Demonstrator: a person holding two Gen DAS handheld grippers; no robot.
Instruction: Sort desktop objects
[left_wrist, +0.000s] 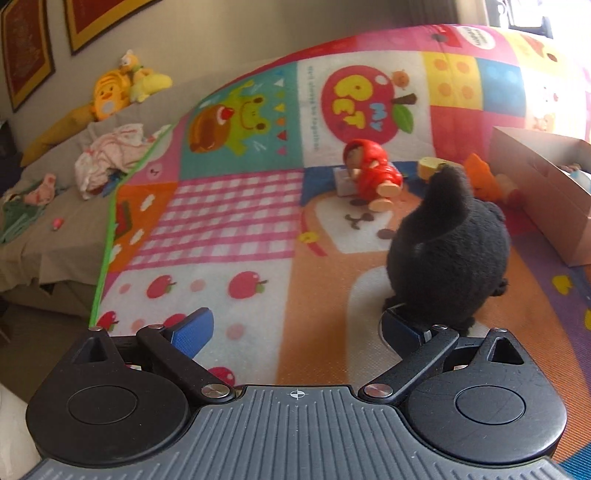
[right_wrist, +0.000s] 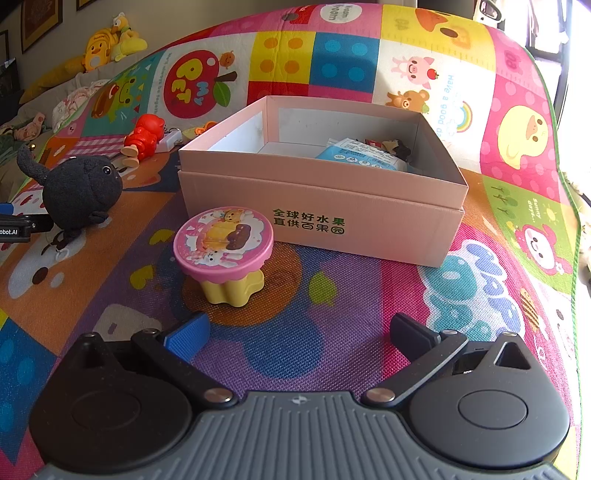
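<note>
A: Jaws on the left gripper (left_wrist: 297, 325)?
B: Spread wide, nothing between them. The black plush toy (left_wrist: 448, 254) sits on the play mat (left_wrist: 229, 236) just ahead of its right finger, apparently not gripped.
A: And the right gripper (right_wrist: 297, 334)?
B: Also wide and empty. The pink-topped toy table (right_wrist: 223, 254) stands just ahead, left of centre; the pink cardboard box (right_wrist: 317, 218) lies beyond.

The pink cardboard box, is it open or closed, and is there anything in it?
Open: the pink cardboard box has no lid on top, and a blue-white packet lies inside.
</note>
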